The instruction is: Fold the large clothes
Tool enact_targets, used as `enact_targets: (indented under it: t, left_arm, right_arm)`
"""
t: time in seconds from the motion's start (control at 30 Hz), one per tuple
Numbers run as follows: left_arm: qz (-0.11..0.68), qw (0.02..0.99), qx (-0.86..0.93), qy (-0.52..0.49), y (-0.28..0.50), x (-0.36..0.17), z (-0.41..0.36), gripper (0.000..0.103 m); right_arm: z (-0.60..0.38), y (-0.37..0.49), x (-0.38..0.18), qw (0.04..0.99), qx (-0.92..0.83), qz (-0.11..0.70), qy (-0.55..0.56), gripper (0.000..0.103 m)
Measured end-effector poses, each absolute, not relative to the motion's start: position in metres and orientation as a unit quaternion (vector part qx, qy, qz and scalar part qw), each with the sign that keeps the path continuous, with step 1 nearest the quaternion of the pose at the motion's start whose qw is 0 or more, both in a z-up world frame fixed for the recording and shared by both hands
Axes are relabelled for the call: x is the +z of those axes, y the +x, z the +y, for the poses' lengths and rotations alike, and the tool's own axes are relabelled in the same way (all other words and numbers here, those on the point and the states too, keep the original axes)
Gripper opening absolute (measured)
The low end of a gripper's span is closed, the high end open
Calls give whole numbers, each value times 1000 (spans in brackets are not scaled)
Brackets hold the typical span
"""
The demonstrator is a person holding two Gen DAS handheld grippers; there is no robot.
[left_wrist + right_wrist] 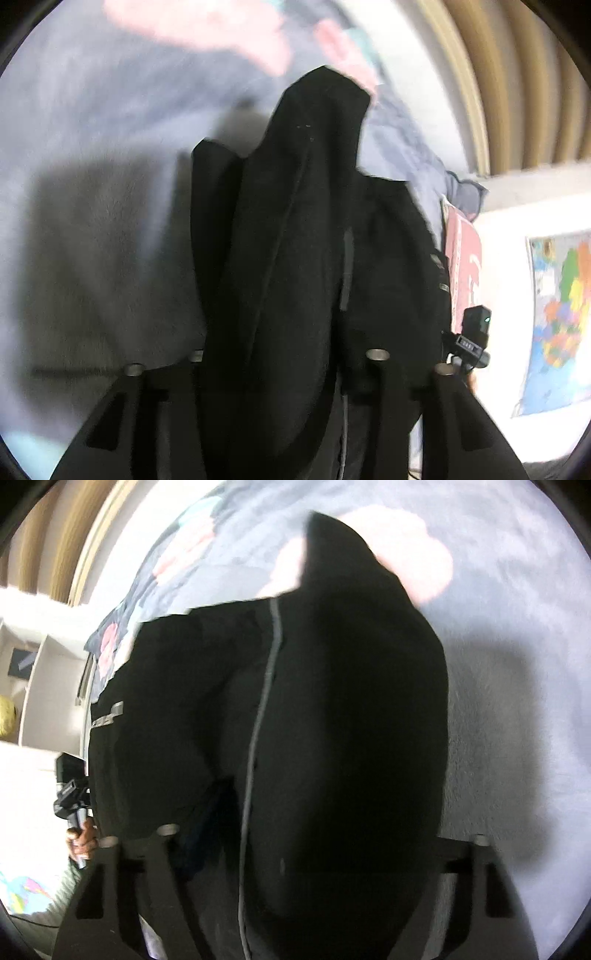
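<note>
In the left wrist view, we saw the black garment (295, 236) hanging through the middle of the frame, bunched between the fingers of the left gripper (288, 360), which pinched a thick fold of it. The grey blanket (92, 184) with pink flower patches lay behind it, and the right gripper's body (474, 339) showed at the right edge beside a colourful map (561, 314). In the right wrist view, the same garment (332, 720) filled the centre, its grey zip line (264, 701) running downward; the right gripper (321, 838) was clamped on a wide bundle of the cloth, and the left gripper (72, 797) sat at the left edge in a hand (83, 843).
</note>
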State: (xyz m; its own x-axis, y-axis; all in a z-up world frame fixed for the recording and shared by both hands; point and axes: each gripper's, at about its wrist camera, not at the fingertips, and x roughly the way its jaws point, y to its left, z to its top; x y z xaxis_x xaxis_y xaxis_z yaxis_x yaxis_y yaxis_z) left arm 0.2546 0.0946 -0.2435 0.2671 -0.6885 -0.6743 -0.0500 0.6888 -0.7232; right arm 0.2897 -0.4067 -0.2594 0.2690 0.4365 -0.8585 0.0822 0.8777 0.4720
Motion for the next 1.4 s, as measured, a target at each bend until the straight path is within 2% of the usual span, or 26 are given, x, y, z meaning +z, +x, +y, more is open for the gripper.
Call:
enact_targets:
  t: [0.03,0.07,0.13,0.27,0.43,0.63,0.8,0.97,1.0,1.1,1.13,1.17,1.27,1.33,1.4]
  left_arm:
    - [550,734,-225,-329,245,-230,93,32]
    - [540,739,-230,-331,242,-222,89,31]
    - [520,749,-243,-331,233,-207,79,29]
    - [493,768,-261,-316,215,-185,54,28]
    - [469,778,-280,-309,175,-164,45,28]
    - [468,773,-295,-310,111,-143,57,28]
    - [503,754,-290,-308,69,-145,67,28]
    - [585,697,-241,-336,44,-203,86,29]
    - [603,689,-221,-336,43,-224,90,29]
    - [615,681,-153,-367,43,-277,119,45]
    - [617,664,-146,-396,43,-296,130,49]
    - [619,643,-144,-427,43,-314,141,52]
    - [616,544,-169,-544,35,-368,171,62]
    - [607,499,-178,-592,26,-386,188,62]
    - [612,521,-168,-571,23,-372,199,62]
  right_arm:
    - [-401,284,-249,776,111,586,207,46]
    - [-395,277,-239,786,104,579,192,40]
    - [-380,262,-218,806,90,564,159,35]
    - [-365,226,-173,829,98,524,167,28]
    - [-344,167,-120,845,110,501,152,26]
    - [-326,101,-89,839,104,517,134,26]
    - [-310,58,-93,807,96,566,140,26]
    - [-305,36,-134,760,65,629,150,26]
    - [-305,34,-151,749,54,644,149,27]
    - [-311,38,-180,750,9,650,121,37]
    - [-316,40,-190,748,0,653,123,45]
    - [-323,43,-204,739,-8,659,138,57]
    - [-339,45,-232,726,-10,664,180,71]
    - [-354,42,-246,717,-9,656,233,80]
    - [-368,35,-252,708,-13,646,285,82]
